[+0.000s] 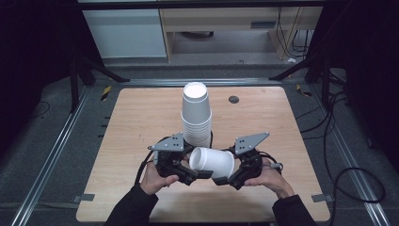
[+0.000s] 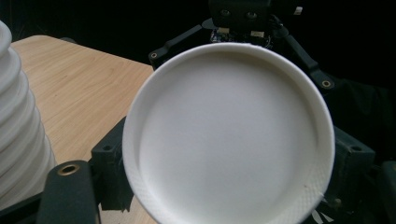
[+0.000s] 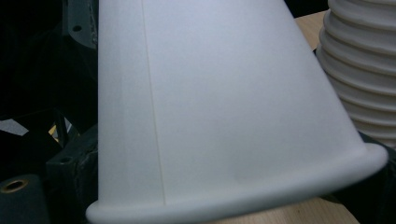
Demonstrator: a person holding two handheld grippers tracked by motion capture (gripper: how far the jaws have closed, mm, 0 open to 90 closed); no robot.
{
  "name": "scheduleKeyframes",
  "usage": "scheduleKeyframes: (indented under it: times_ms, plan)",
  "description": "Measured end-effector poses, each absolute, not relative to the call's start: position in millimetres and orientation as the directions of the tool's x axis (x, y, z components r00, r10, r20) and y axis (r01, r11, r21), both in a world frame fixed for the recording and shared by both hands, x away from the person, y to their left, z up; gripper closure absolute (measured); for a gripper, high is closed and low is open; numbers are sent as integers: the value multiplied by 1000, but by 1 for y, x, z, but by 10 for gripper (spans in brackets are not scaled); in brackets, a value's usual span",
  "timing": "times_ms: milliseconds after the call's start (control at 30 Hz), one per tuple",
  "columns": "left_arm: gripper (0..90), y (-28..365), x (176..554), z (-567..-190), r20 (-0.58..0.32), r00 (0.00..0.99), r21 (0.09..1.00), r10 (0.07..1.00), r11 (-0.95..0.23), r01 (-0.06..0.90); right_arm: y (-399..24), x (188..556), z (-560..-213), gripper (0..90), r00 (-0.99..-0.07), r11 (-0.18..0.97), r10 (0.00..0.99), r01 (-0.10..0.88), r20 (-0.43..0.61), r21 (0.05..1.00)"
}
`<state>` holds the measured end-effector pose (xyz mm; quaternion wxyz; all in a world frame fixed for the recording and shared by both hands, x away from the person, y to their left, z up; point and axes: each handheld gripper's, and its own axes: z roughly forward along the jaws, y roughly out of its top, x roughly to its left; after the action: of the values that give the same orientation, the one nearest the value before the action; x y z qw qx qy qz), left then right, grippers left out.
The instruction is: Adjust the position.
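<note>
A white paper cup point(image 1: 212, 162) lies on its side in the air above the front of the wooden table point(image 1: 141, 122), between my two grippers. Its recessed base point(image 2: 229, 130) faces the left gripper view, and its rolled rim point(image 3: 243, 198) sits low in the right gripper view. My left gripper point(image 1: 194, 174) comes in from the left, and its fingers point(image 2: 109, 168) press on either side of the base end. My right gripper point(image 1: 225, 179) reaches in from the right. Its jaws flank the cup's rim end closely, but whether the pads press on it is hidden.
A tall stack of upturned white cups point(image 1: 196, 115) stands just behind the held cup, close to both grippers. A small dark disc point(image 1: 234, 99) lies on the table at the back right. Black frame legs point(image 1: 101, 70) and cables point(image 1: 348, 155) surround the table.
</note>
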<state>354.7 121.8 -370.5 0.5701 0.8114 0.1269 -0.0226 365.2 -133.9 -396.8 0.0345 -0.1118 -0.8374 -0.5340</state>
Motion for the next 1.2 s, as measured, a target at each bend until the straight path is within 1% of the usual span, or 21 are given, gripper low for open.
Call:
scheduleKeyframes:
  times_ms: [667, 1033, 1200]
  plan:
    - [217, 122, 356, -373, -191, 965, 909, 179, -338, 243, -133, 367, -401, 105, -973, 425, 136, 227, 185, 877]
    - [210, 123, 357, -372, -197, 963, 904, 184, -347, 251, -134, 367, -400, 107, -973, 432, 139, 229, 186, 872]
    - [186, 128, 356, -369, -199, 960, 903, 195, -345, 257, -135, 367, -400, 106, -973, 437, 144, 224, 178, 871]
